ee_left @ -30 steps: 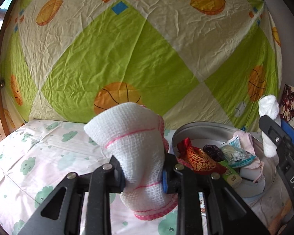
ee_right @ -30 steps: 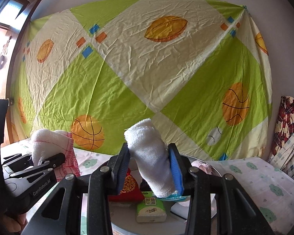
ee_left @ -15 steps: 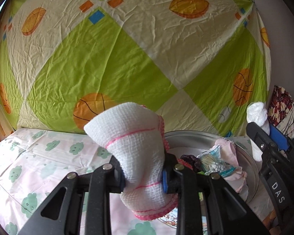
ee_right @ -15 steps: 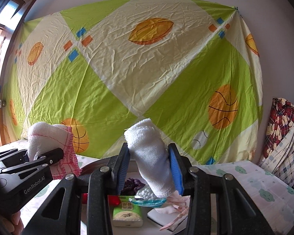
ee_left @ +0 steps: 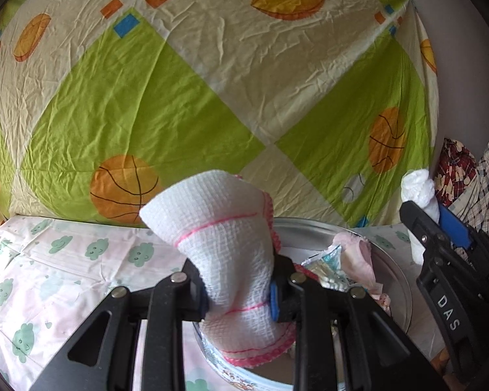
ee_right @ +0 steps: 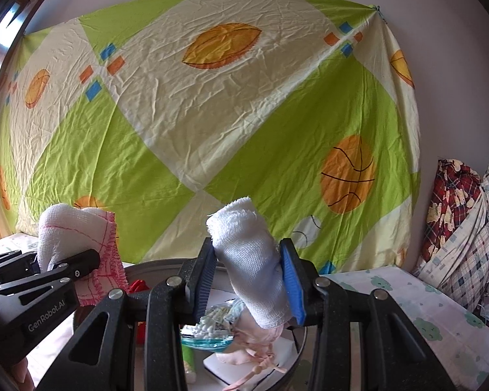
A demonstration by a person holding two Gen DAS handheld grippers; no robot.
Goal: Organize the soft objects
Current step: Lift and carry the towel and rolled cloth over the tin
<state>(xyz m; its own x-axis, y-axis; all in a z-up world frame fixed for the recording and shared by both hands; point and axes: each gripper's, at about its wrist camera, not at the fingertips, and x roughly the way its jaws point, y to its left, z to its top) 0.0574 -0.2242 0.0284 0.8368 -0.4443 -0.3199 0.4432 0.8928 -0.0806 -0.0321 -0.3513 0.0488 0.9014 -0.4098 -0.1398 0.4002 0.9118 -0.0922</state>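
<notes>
Left wrist view: left gripper (ee_left: 238, 293) clenched on a rolled white gauze cloth with pink stitched edging (ee_left: 221, 228), held upright above the near rim of a round silver metal basin (ee_left: 397, 280) on the cloud-print bedsheet (ee_left: 65, 260). Right wrist view: right gripper (ee_right: 249, 288) clamped around a rolled plain white towel (ee_right: 254, 260), tilted, over the same basin, which holds a clear packet of cotton swabs (ee_right: 212, 322) and a pale pink fabric pouch (ee_right: 257, 339). A green-and-cream basketball-print sheet (ee_right: 212, 114) hangs behind.
</notes>
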